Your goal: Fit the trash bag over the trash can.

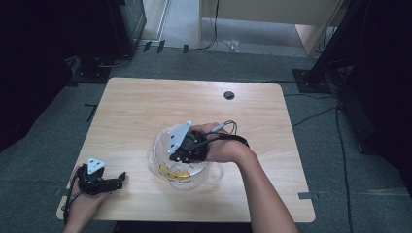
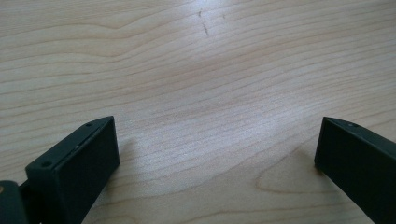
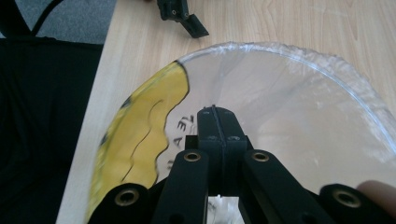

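On a light wooden table (image 1: 145,102) stands a clear plastic jug (image 1: 214,174) with a yellow printed picture on its wall, placed near the front edge of the table and a little to the right of its middle. In the high view the right gripper (image 1: 187,151) hangs over the mouth of the jug, its nose dipping inside the rim, while the right hand (image 1: 221,145) holds it from the right and a black cable loops over the wrist. The right gripper view looks down into the jug (image 3: 289,88): the two black jaws are pressed flat together with nothing between them, so the tool is clenched and empty, and the jaw tips sit just beside the yellow picture (image 3: 140,126) and some black lettering on the clear wall. The left gripper (image 1: 120,180) rests at the front left corner of the table, well apart from the jug, held by the left hand (image 1: 85,199) and pointing to the right. In the left gripper view its jaws stand wide apart over bare wood (image 2: 201,93), released and gripping nothing. The same gripper also appears at the top of the right gripper view (image 3: 184,18), beyond the jug's rim.
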### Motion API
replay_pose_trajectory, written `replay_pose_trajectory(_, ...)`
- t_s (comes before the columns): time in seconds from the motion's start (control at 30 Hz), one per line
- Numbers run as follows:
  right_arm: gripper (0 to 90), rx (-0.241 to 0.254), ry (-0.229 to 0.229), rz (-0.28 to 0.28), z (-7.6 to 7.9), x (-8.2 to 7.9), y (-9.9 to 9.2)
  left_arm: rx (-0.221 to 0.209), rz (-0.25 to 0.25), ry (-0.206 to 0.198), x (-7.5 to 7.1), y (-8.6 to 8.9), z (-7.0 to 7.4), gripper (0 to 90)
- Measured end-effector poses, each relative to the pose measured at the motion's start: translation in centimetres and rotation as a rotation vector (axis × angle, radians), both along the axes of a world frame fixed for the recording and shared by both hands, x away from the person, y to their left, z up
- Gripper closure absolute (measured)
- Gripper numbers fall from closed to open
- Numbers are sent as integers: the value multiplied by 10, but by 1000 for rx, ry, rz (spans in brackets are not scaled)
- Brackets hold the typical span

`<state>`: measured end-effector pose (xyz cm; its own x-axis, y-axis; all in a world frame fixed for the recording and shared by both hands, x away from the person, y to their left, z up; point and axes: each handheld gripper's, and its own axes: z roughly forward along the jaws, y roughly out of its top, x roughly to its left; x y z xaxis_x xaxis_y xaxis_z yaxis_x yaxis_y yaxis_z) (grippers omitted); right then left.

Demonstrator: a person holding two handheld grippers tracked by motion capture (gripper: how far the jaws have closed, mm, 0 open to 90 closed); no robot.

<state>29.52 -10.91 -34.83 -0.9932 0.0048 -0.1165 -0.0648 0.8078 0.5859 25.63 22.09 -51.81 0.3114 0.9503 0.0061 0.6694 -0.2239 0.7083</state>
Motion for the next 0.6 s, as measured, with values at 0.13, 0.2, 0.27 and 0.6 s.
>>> replay_pose_trajectory(0.13,900,4,2,8,5,-6,-13,0,0,0,0,0,0,0)
replay_pose_trajectory(0.2,900,2,-3,10,6,-9,-19,0,0,0,0,0,0,0)
replay_pose_trajectory(0.27,900,-5,-3,4,7,-11,-26,0,0,0,0,0,0,0)
replay_pose_trajectory(0.6,900,62,-8,-93,6,-14,-63,0,2,0,0,0,0,0)
